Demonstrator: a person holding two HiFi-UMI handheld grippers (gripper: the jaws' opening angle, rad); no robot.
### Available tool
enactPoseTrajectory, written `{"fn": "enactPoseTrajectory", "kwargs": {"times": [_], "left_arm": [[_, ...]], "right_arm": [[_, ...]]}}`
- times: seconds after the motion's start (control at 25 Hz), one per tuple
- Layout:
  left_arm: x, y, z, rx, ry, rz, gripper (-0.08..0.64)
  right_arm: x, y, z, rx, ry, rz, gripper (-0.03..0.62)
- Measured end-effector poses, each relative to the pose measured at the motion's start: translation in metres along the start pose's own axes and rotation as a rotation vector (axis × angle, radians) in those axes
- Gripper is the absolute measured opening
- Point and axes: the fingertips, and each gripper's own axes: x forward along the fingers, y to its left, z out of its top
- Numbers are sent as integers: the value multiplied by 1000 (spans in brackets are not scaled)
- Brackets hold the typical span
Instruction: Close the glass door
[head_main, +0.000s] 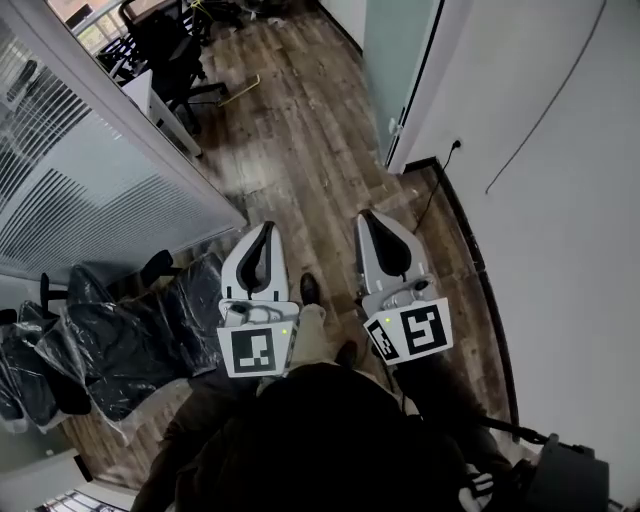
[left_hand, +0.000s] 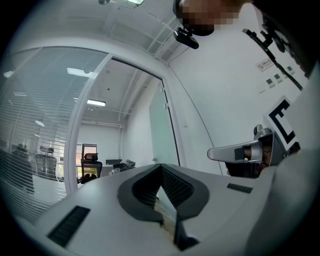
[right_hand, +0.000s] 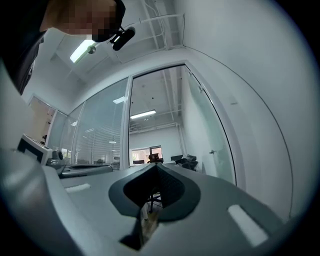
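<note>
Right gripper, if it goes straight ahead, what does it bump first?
Probably nothing close: the right gripper points past the open glass door, which is on its right. A far-off office chair may come first, though depth is unclear.

Tall frosted glass door (head_main: 400, 60), pale green, upright, standing open

Bright room, bent pictures

The room is being lit evenly by long ceiling lights (right_hand: 142, 114), and a pale shine is being thrown on the wood floor (head_main: 235, 150) in the head view. Both gripper views are being bent round and darkened at the corners. The near parts of the left gripper (left_hand: 161, 166) and the right gripper (right_hand: 156, 166) are being shown soft and blurry. Far things are being shown sharp.
</note>
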Motion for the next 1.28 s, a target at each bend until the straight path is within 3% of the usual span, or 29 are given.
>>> {"fn": "enactPoseTrajectory", "kwargs": {"times": [0.28,0.48,0.68,0.96,1.28], "left_arm": [[147,63,-43,-6,10,26,-3],[272,121,-50,-7,12,17,-3],[359,169,-47,-28,9,23,-4],[468,200,-73,-46,19,-11,-3],[655,225,-115,-33,35,-73,-3]], "right_arm": [[141,-71,-25,-11,-41,30,2],[277,-125,-23,-20,-28,44,2],[373,-162,-12,-36,-16,30,2],[467,-212,-30,-90,12,13,2],[607,-328,-60,-85,9,-15,1]]}}
